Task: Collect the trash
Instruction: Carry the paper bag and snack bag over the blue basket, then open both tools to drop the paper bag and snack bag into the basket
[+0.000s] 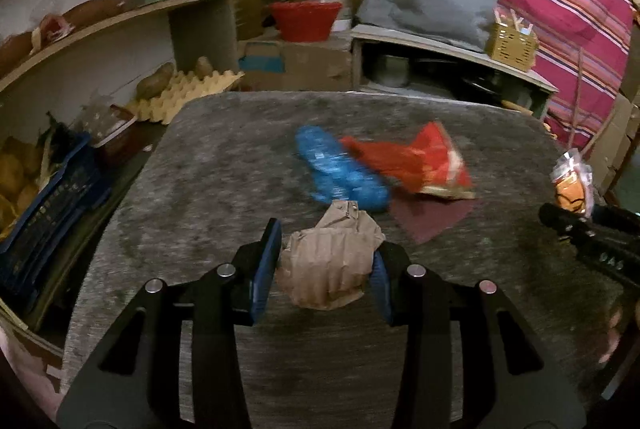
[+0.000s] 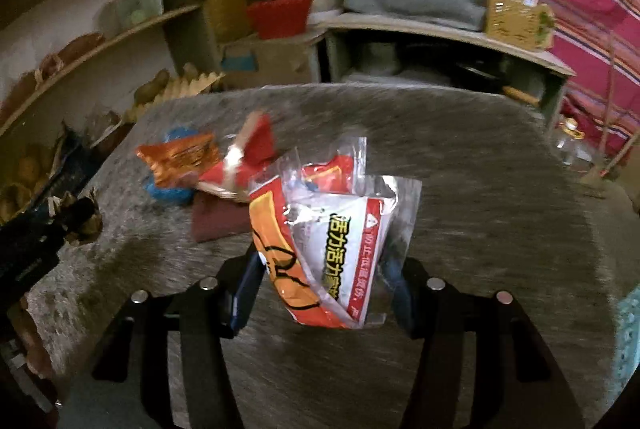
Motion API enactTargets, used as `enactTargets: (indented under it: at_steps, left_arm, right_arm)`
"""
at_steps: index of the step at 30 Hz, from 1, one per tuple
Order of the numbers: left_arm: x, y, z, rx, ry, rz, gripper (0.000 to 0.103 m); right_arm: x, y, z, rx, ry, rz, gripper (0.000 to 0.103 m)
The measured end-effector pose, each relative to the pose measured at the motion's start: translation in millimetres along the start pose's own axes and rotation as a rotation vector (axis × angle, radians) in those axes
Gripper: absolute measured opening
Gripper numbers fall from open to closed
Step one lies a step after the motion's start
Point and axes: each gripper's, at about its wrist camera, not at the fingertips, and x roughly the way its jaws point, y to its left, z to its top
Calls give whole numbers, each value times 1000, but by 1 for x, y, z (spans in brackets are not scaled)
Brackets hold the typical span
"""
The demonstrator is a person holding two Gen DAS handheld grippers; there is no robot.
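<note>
Holding a crumpled brown paper wad above the grey worktop, my left gripper had its jaws partly closed against the wad's sides. My right gripper had its jaws clamped on a clear and orange plastic wrapper. Beyond lay a blue wrapper and a red packet, touching each other.

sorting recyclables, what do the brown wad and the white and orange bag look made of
Brown wad: looks like kraft paper, matte, with sharp crumple creases. White and orange bag: thin plastic film, glossy, with clear edges, glare and printed text. Both look lightweight; the blur leaves finer detail open.
</note>
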Motion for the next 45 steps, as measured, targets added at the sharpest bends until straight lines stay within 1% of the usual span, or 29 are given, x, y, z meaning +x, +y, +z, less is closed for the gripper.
enactTargets:
  at_steps: [2, 6, 10, 11, 13, 14, 15, 17, 22, 25, 31, 33, 36, 40, 44, 45]
  left_arm:
    - [-2, -15, 0, 21, -13, -5, 40]
    - [-11, -60, 3, 70, -35, -53, 40]
    - [-20, -109, 7, 128, -59, -105, 40]
    - [-21, -120, 8, 142, -63, -113, 40]
    - [-25, -156, 8, 185, -73, -142, 40]
    - [-26, -166, 8, 190, -75, -154, 40]
    - [-28, -187, 9, 200, -79, -184, 40]
    - [-32, -215, 8, 218, -86, -219, 40]
    - [-47, -301, 0, 288, -110, -320, 40]
    - [-54, -344, -8, 316, -114, -374, 40]
    - [-61, -429, -27, 377, -90, -477, 40]
    - [-65, -455, -34, 397, -80, -515, 40]
    - [-69, -486, -43, 431, -82, -551, 40]
    - [-68, -515, -52, 463, -77, -579, 40]
    - [-65, -531, -53, 478, -67, -599, 41]
    - [-66, -533, -53, 479, -70, -601, 45]
  right_arm:
    - [-10, -17, -1, 18, -12, -20, 55]
    - [-36, -59, -5, 53, -35, -74, 55]
    - [-67, -110, -11, 104, -62, -132, 55]
    - [-77, -128, -15, 125, -69, -154, 55]
    - [-93, -159, -22, 161, -78, -188, 55]
    - [-99, -169, -26, 176, -81, -198, 55]
    - [-109, -190, -32, 208, -86, -216, 55]
    - [-122, -213, -40, 243, -92, -241, 55]
    - [-157, -283, -66, 322, -106, -340, 55]
    - [-171, -318, -81, 365, -105, -374, 55]
    - [-192, -364, -104, 407, -105, -440, 55]
    - [-199, -379, -112, 439, -110, -450, 55]
    - [-207, -396, -122, 477, -114, -471, 55]
    - [-210, -409, -129, 501, -112, -476, 55]
    - [-213, -417, -136, 518, -112, -478, 55]
    - [-213, -419, -136, 524, -113, -477, 55]
